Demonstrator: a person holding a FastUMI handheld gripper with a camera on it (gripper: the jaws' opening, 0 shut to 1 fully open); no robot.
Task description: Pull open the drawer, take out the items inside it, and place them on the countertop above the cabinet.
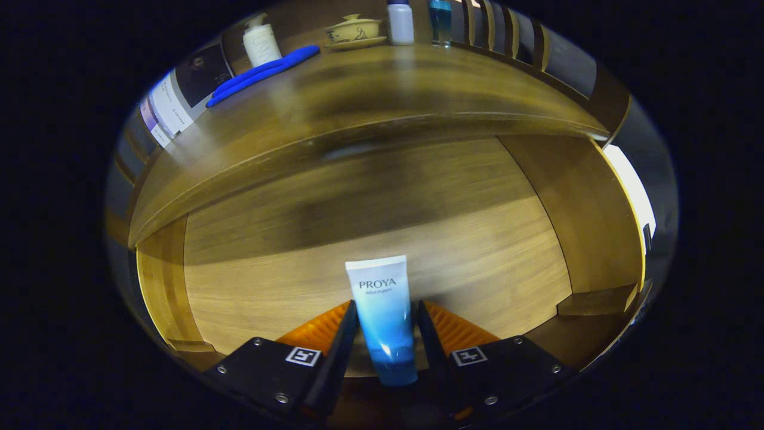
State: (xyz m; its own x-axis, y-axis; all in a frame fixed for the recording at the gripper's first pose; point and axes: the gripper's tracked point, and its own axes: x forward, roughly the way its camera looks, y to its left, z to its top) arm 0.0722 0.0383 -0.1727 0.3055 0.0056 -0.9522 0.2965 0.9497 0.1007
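The gripper (385, 316) is clamped on a blue-and-white tube (382, 319), one finger pressing each side, cap end down between them and the flat crimped end standing up past the fingertips. The tube hangs over the open drawer (370, 251), whose wooden floor lies beyond it.

The hold looks narrow: the fingers bear on the tube's soft lower body, so I judge it could squeeze, twist or slide downward if the lift is jerky.

Above and beyond the tube, the counter (370, 101) edge overhangs the drawer. That lip stands in the way; the tube's raised end could catch beneath it unless the gripper draws back before rising.

Farther beyond the tube, the counter already carries a long blue item (262, 73), a white pump bottle (261, 42), a lidded cream bowl (354, 31), a white bottle (400, 22) and a blue bottle (440, 21). The bare wood near the counter's front edge looks the safer landing.
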